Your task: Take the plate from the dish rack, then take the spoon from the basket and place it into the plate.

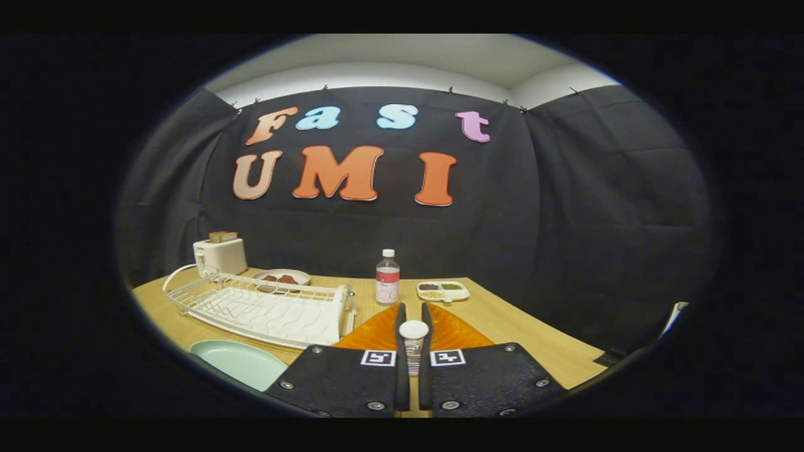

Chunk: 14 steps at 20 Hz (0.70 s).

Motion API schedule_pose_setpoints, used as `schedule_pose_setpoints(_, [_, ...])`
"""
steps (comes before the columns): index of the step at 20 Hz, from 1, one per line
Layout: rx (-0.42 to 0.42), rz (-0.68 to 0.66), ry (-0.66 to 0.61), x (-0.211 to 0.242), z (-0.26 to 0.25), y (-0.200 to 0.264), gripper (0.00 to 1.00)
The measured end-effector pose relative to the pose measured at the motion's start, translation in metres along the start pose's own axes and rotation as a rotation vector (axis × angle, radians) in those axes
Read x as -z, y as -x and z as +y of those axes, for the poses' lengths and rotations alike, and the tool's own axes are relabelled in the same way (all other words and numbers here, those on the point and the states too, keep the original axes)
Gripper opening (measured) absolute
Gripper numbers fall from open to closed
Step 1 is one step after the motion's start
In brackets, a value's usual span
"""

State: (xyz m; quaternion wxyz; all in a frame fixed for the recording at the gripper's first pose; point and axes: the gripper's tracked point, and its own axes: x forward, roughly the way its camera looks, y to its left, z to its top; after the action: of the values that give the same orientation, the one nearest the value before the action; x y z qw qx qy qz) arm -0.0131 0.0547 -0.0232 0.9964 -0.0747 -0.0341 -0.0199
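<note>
White spoon [414,336] clamped between jaws, handle hidden.

My fingers [413,314] cover the spoon's [413,331] handle; I see just its white bowl and a patterned strip between them. They also hide the middle of the orange basket [370,336]. Left of them, the pale green plate [242,363] is cut off. The food in the far divided tray [443,290] is too small to identify.

The gripper [413,329] is clamped on a spoon [414,336] (bowl upward) above the counter [502,314]; a plate [242,363] lies beside the dish rack [264,307].
</note>
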Motion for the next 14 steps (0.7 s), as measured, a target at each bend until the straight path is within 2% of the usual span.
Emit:
schedule_pose_setpoints(7, [-0.061,-0.048,0.001,-0.031,0.036,0.046,0.06])
schedule_pose_setpoints(14, [-0.188,-0.032,-0.044,-0.015,0.109,0.078,0.05])
